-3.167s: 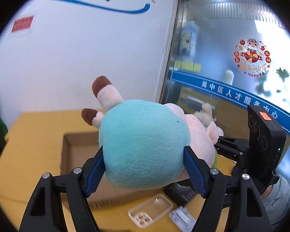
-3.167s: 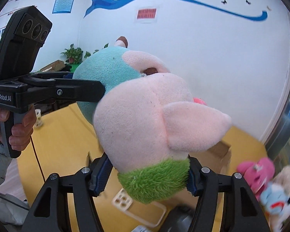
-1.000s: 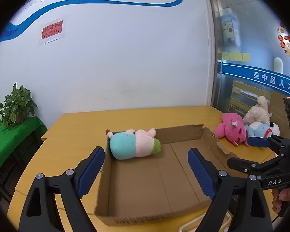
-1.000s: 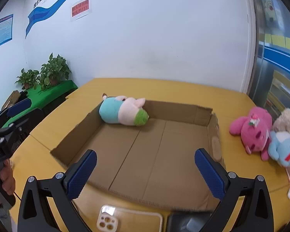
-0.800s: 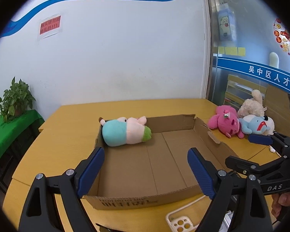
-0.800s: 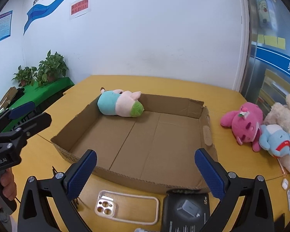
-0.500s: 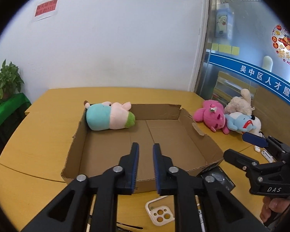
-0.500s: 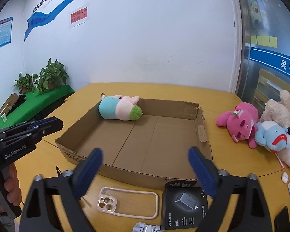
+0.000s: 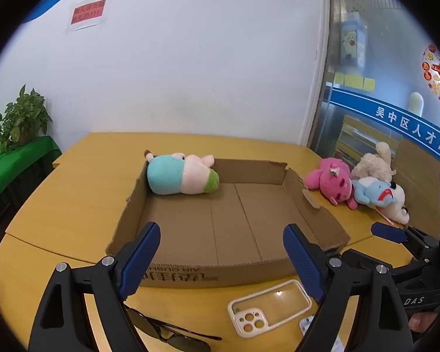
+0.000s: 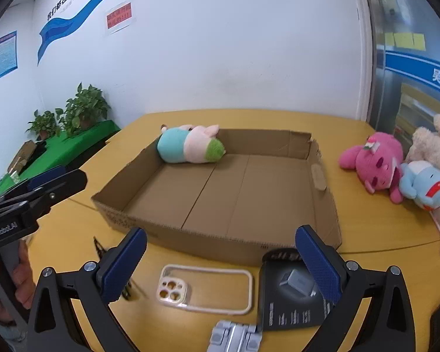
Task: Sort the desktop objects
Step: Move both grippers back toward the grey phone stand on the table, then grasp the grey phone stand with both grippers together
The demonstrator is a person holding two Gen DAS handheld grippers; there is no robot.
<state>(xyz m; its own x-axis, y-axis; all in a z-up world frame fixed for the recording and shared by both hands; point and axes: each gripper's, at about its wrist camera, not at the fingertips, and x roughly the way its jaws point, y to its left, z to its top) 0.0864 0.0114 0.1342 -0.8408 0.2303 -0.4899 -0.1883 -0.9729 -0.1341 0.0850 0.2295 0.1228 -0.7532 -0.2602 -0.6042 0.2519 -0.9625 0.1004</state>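
Observation:
A teal, pink and green plush pig lies in the far left corner of an open cardboard box. A pink plush, a blue plush and a beige plush lie on the table right of the box. My left gripper is open and empty in front of the box. My right gripper is open and empty, above a clear phone case.
On the yellow table in front of the box lie sunglasses, a black charger box and a grey clip-like item. Potted plants on a green cover stand left. A glass partition is on the right.
Both grippers let go of the pig, which now lies in the box, and drew back. The left gripper shut briefly half a second ago and is open again.

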